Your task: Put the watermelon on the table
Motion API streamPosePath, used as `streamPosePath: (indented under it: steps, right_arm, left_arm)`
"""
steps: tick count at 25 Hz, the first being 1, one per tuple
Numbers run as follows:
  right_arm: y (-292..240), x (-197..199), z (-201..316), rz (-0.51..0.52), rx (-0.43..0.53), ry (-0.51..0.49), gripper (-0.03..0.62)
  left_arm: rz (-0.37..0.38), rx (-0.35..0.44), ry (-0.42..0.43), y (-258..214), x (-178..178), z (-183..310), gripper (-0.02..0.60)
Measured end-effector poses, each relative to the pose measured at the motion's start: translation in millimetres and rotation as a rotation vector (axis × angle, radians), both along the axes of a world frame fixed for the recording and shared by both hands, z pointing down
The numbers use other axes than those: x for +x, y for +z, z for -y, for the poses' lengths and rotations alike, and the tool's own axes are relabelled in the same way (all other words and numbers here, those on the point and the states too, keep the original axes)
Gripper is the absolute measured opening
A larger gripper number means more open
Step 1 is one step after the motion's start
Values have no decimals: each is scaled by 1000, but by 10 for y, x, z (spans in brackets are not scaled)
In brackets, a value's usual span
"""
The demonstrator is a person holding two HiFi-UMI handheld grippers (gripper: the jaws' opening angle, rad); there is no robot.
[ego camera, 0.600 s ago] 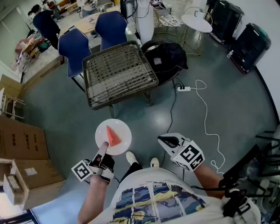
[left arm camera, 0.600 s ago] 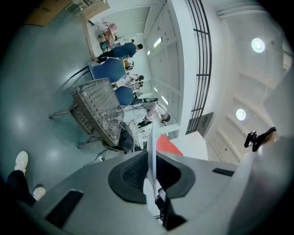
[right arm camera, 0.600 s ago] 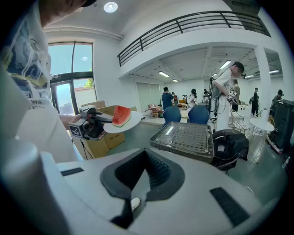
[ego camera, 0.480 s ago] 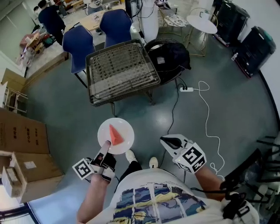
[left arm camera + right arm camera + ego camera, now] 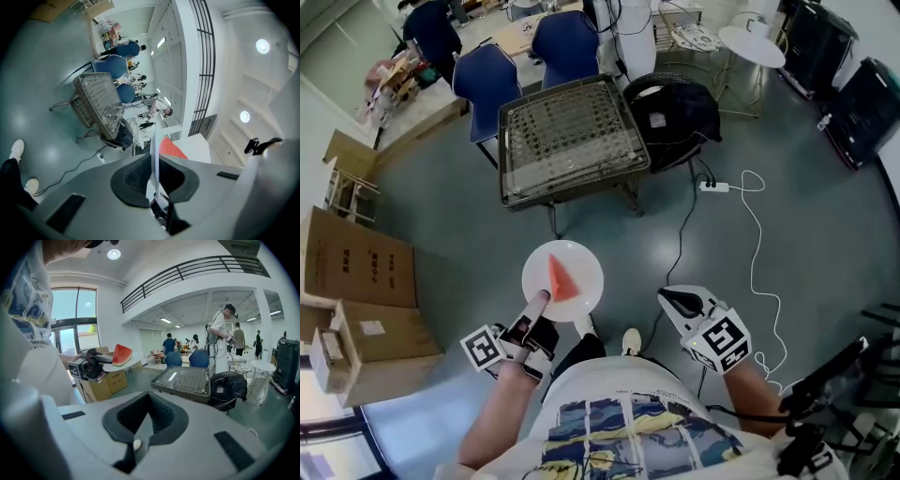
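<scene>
A red watermelon wedge (image 5: pixel 562 277) lies on a round white plate (image 5: pixel 581 261) that is held over the grey floor. My left gripper (image 5: pixel 538 303) is shut on the plate's near rim. In the left gripper view the plate's rim (image 5: pixel 154 140) stands edge-on between the pads, with the watermelon (image 5: pixel 172 149) behind it. The wire-mesh table (image 5: pixel 567 136) stands ahead, apart from the plate. My right gripper (image 5: pixel 677 302) hangs shut and holds nothing, to the right of the plate. From the right gripper view the watermelon (image 5: pixel 122 354) and the left gripper (image 5: pixel 89 363) show at the left, the table (image 5: pixel 183 379) ahead.
Two blue chairs (image 5: pixel 492 80) stand behind the table and a black bag (image 5: pixel 675 114) rests on a seat to its right. A white cable with a power strip (image 5: pixel 715 187) runs over the floor. Cardboard boxes (image 5: pixel 356 281) are stacked at the left. People stand in the background.
The view has shifted a little: plate, left gripper and right gripper all sit slightly further right in the picture. The grip on the plate is unchanged.
</scene>
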State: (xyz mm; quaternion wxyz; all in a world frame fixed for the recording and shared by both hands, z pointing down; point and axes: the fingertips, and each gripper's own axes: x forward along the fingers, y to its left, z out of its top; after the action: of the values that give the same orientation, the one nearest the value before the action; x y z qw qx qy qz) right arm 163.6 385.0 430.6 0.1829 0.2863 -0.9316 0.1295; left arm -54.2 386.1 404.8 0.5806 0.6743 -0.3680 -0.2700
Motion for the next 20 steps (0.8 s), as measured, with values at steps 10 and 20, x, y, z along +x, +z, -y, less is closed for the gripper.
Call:
streamPosePath:
  steps: [10, 20]
  right_arm:
    - [51, 319, 127, -20, 62, 100, 11]
    - [65, -99, 808, -38, 69, 115, 17]
  left_arm:
    - [-13, 15, 71, 9, 285, 232, 28]
    - [-79, 27, 112, 116, 53, 1104, 28]
